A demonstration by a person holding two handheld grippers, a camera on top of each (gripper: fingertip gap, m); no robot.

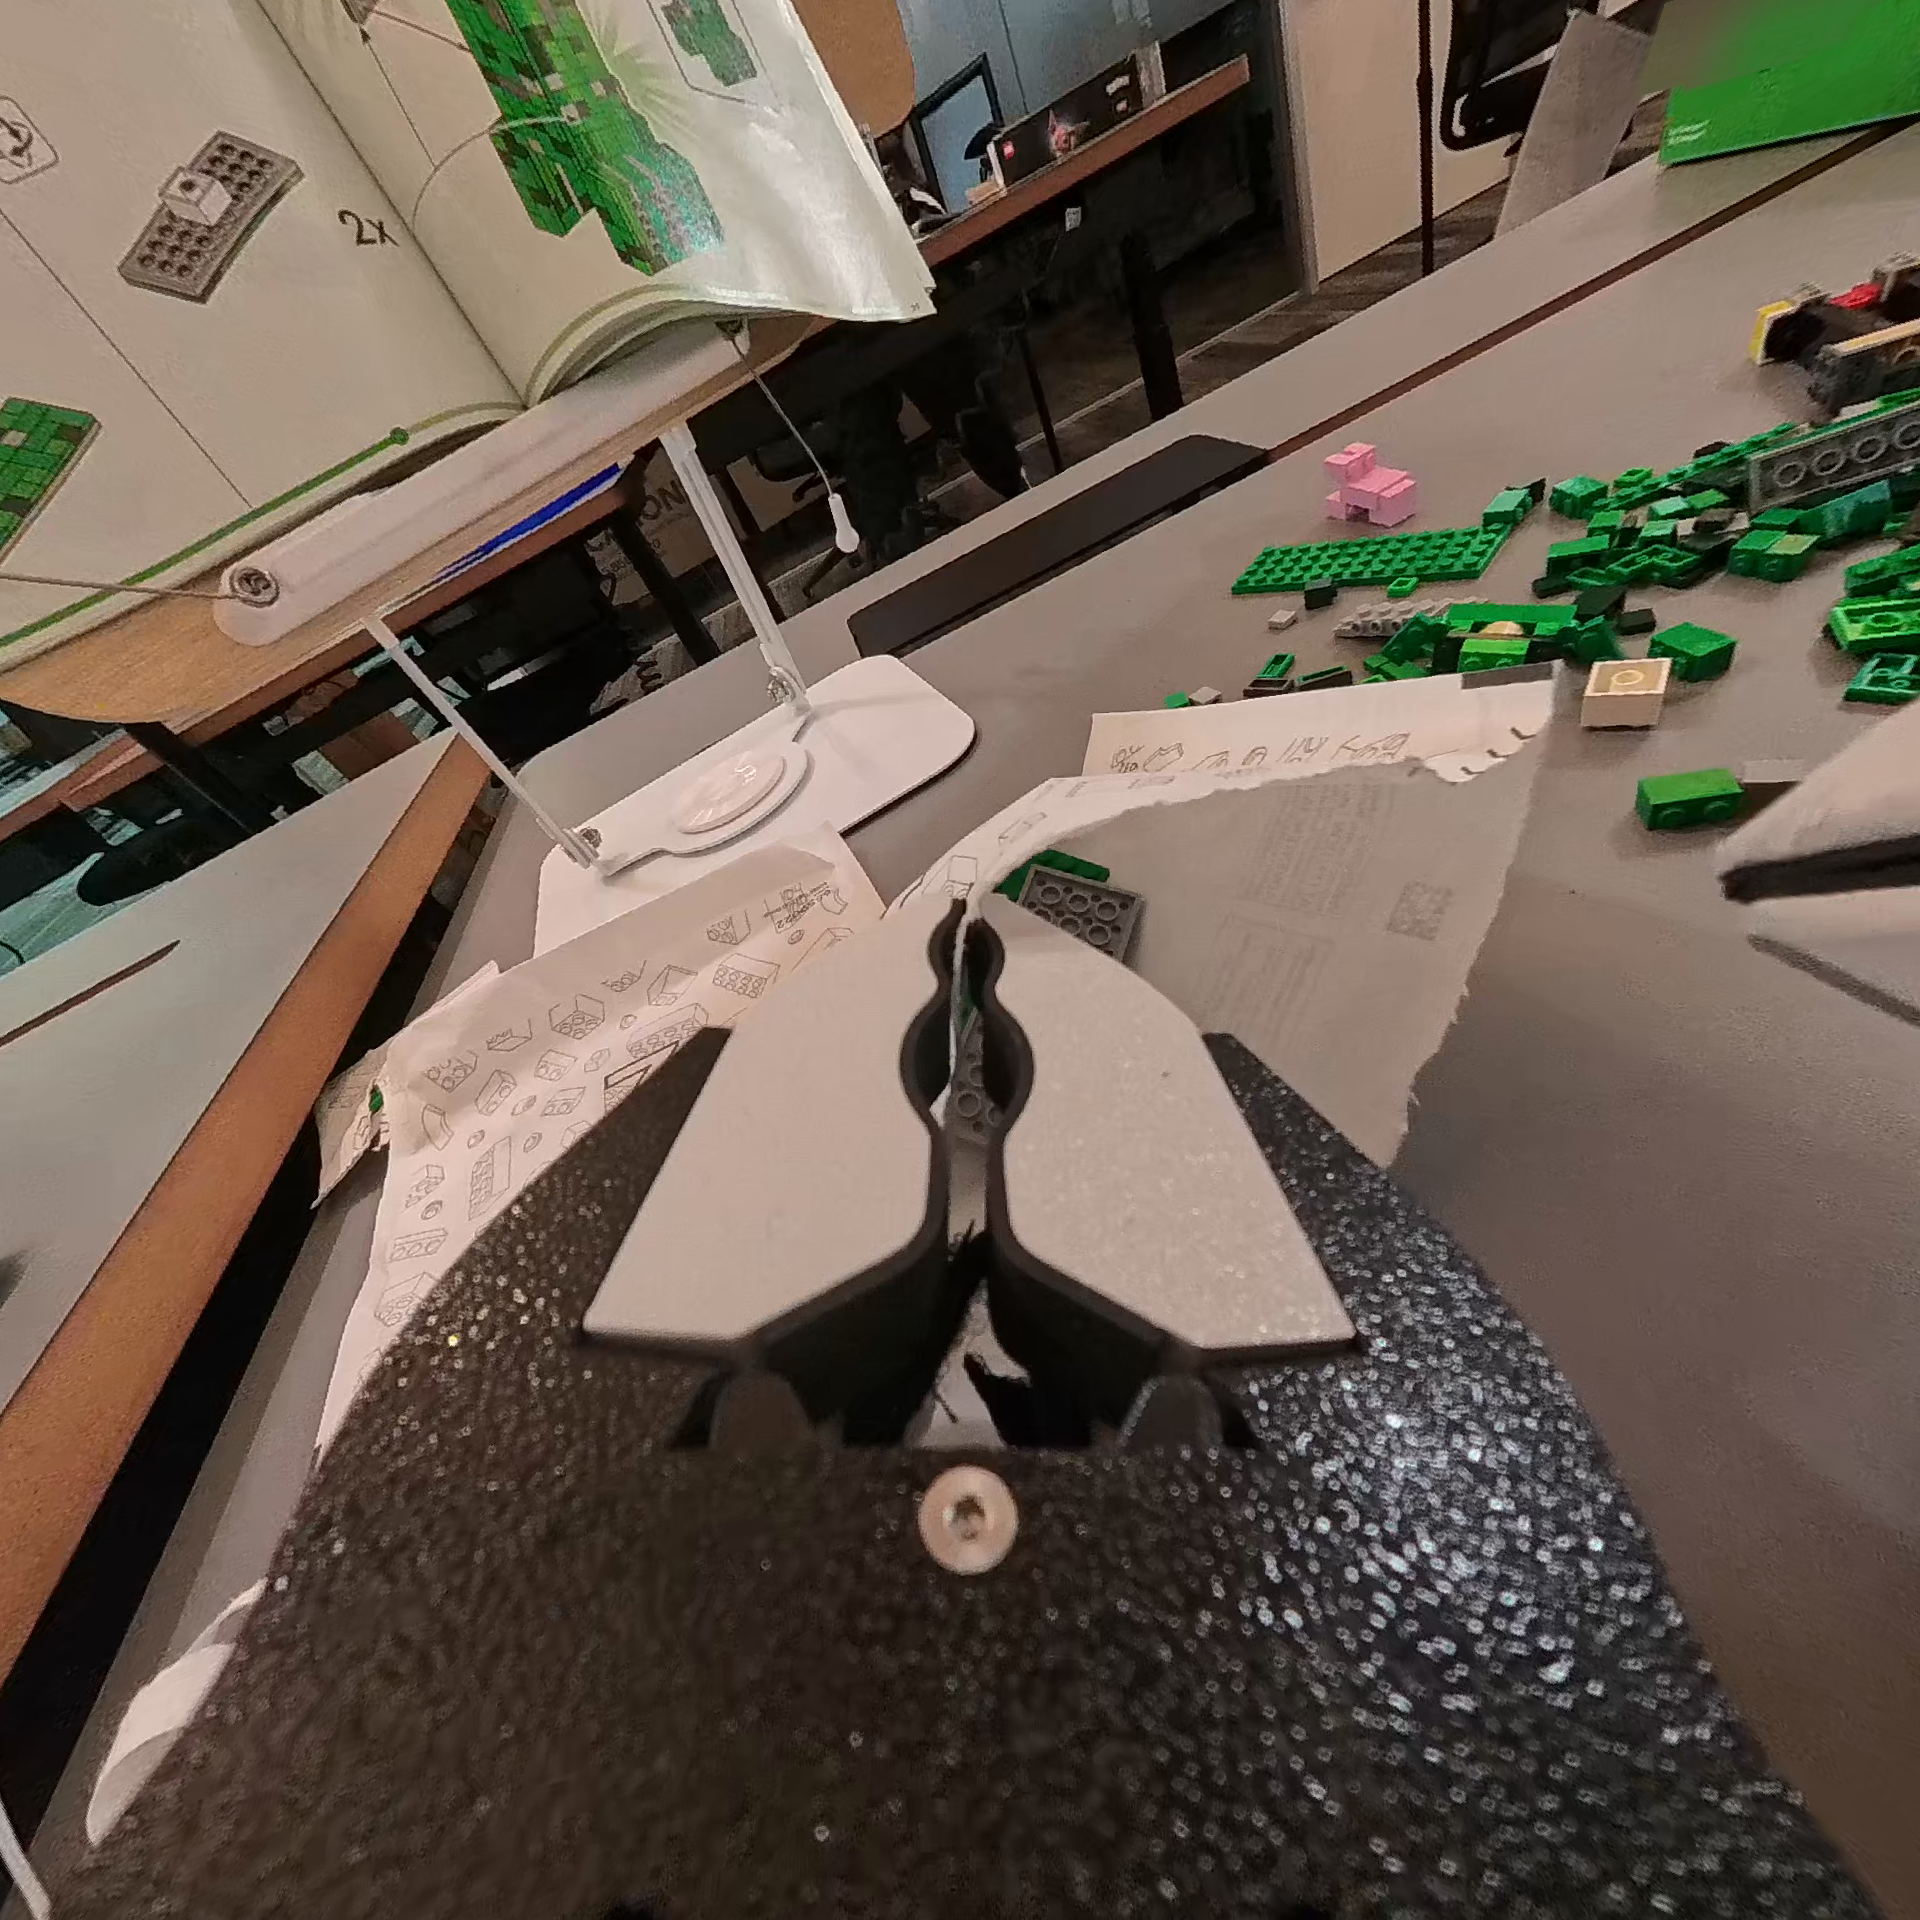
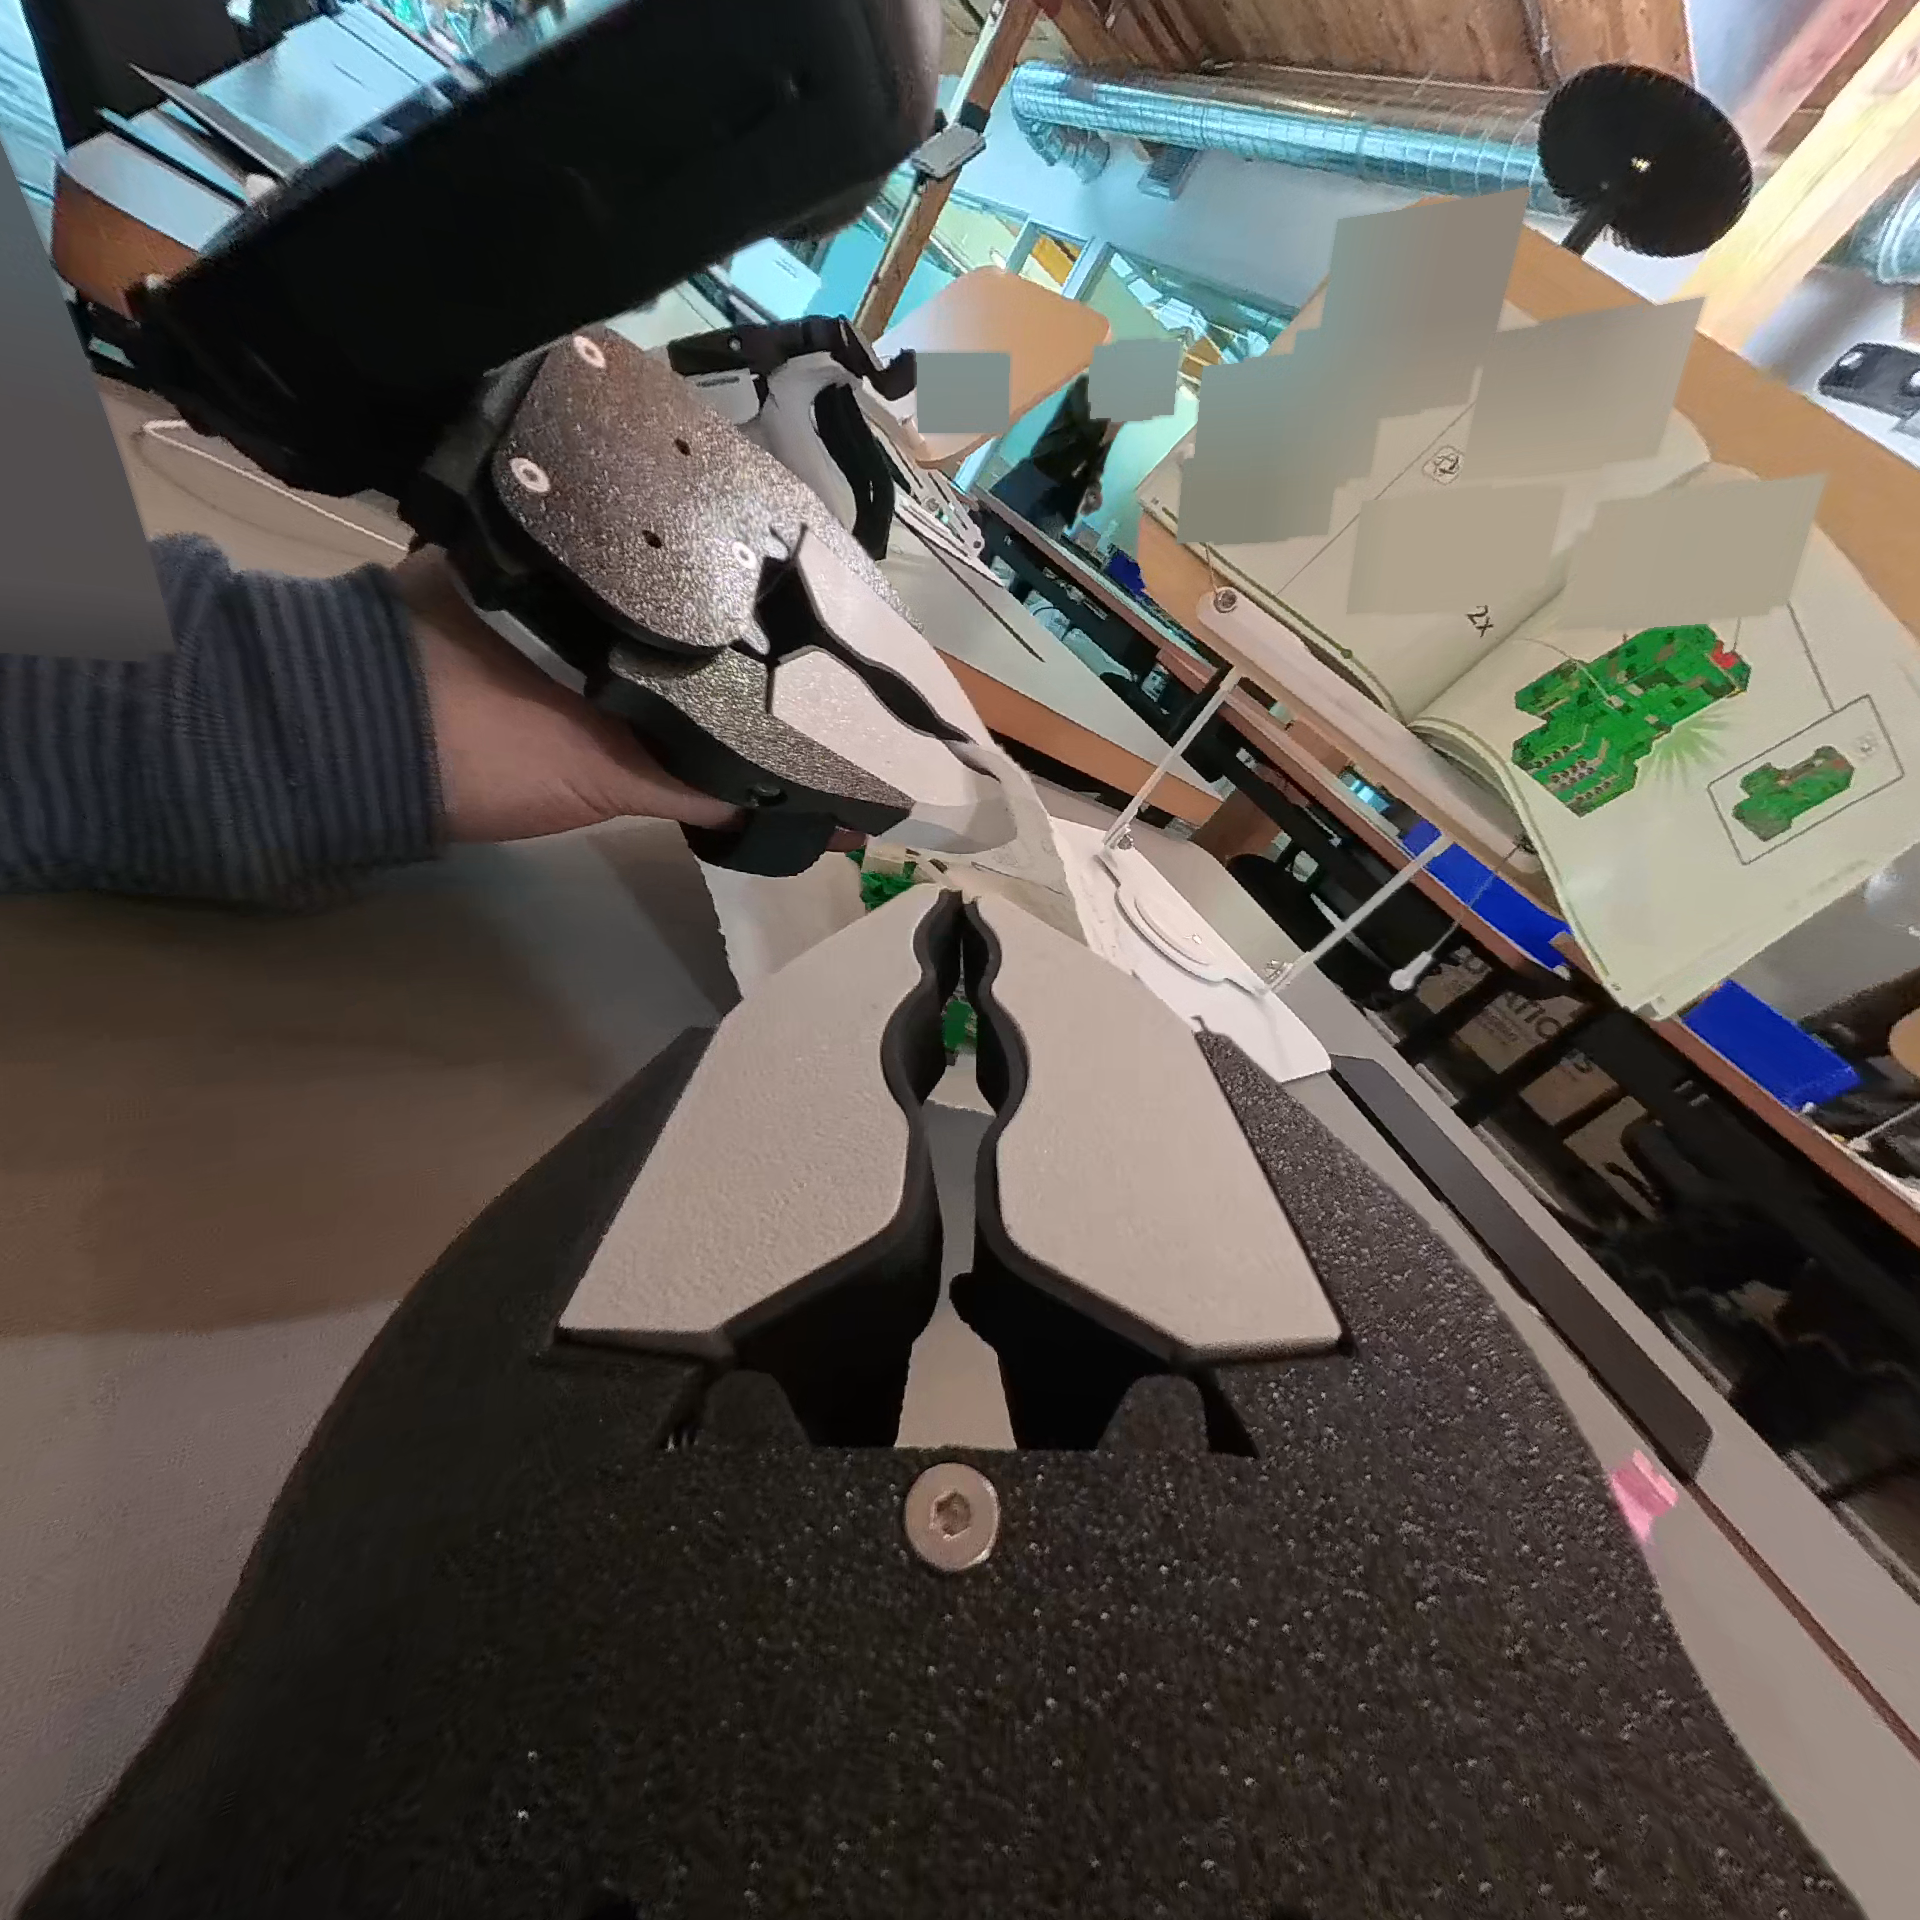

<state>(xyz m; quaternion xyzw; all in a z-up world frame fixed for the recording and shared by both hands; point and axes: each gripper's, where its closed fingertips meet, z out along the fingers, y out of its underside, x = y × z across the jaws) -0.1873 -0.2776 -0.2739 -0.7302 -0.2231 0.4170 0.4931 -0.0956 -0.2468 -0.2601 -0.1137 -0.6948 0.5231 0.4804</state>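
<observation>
Printed marks on instr. booklet point(image 1: 312, 260) & torn paper sheet point(image 1: 1299, 914).

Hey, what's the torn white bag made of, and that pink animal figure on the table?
Torn white bag: looks like matte paper; ragged, fibrous tear edge, curls stiffly where the left gripper pinches it. Pink animal figure: probably moulded plastic bricks; blocky, smooth, uniform colour.

A grey table point(image 1: 1558, 1195) with a wood-coloured edge fills the near ground. Beyond it stand further long desks point(image 1: 1091, 156) with wood-coloured tops on dark legs, and a black office chair point(image 1: 1496, 73) at far right. Overhead, the right wrist view shows a silver ribbed duct point(image 2: 1278, 135) under what looks like a timber ceiling point(image 2: 1455, 42). Bluish panes, perhaps windows point(image 2: 1049, 270), lie far off.
</observation>
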